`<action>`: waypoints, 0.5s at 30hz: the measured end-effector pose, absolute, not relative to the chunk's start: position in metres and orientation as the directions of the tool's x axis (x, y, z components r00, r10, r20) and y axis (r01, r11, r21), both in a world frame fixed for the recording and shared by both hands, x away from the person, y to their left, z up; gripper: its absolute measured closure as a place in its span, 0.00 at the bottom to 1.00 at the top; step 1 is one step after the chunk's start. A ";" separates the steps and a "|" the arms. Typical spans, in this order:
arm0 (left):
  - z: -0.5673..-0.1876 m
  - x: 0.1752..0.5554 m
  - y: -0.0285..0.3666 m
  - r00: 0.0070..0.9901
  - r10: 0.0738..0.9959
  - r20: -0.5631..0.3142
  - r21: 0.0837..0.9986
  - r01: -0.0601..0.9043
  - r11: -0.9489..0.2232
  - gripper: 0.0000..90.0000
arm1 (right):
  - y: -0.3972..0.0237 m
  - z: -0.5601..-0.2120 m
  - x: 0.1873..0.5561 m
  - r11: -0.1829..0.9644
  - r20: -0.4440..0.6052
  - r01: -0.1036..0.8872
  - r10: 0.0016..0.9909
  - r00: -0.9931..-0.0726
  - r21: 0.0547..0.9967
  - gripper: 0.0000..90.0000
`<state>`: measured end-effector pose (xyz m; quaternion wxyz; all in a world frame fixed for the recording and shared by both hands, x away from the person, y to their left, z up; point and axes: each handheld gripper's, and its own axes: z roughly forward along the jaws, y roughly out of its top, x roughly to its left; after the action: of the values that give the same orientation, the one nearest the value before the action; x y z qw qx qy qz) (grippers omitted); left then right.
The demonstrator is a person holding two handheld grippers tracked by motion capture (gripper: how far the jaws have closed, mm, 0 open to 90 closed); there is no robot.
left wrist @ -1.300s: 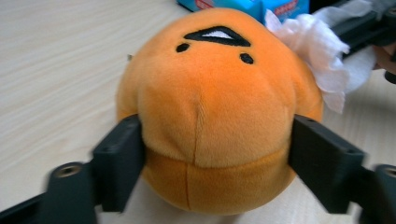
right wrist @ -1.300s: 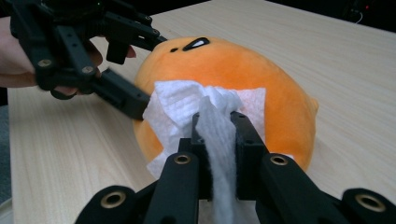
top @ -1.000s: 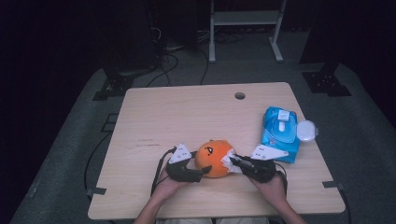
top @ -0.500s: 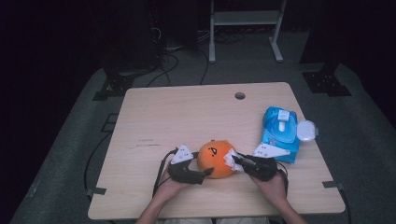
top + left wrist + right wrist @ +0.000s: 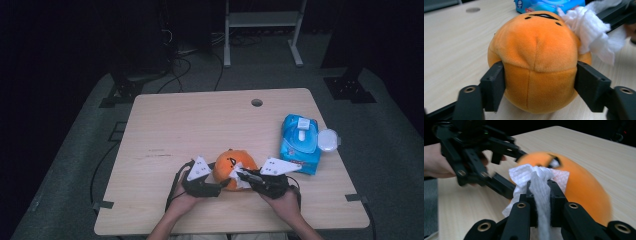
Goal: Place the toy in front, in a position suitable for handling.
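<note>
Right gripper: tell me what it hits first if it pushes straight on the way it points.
The right gripper, shut on the white wipe, points at the orange plush toy; it would likely press the wipe into that.

No legible text, even on the blue wipes pack (image 5: 300, 145)

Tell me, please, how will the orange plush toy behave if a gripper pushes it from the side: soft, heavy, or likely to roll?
The orange plush toy probably yields softly: the left gripper, whose jaws have just been closing, dents its sides. Its rounded shape suggests it may roll or rock. Being stuffed fabric, it is likely light and not slippery.
</note>
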<state>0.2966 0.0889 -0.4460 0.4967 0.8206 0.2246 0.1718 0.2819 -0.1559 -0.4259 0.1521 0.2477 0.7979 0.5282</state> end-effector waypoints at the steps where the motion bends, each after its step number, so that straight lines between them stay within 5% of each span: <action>1: -0.445 0.296 0.088 0.841 0.538 0.060 0.890 0.199 -0.411 0.34 | -0.156 -0.423 0.281 0.323 0.008 0.229 0.562 -0.827 0.918 0.90; 6: -0.447 0.299 0.089 0.833 0.553 -0.001 0.901 0.241 -0.362 0.27 | -0.173 -0.429 0.288 0.292 0.032 0.267 0.619 -0.785 0.919 0.90; 15: -0.446 0.288 0.079 0.836 0.534 0.128 0.887 0.145 -0.439 0.36 | -0.147 -0.422 0.277 0.344 -0.054 0.180 0.572 -0.818 0.921 0.90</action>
<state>0.2879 0.0794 -0.4457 0.4881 0.8244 0.2058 0.1994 0.2768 -0.1469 -0.4217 0.1881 0.2357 0.7980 0.5218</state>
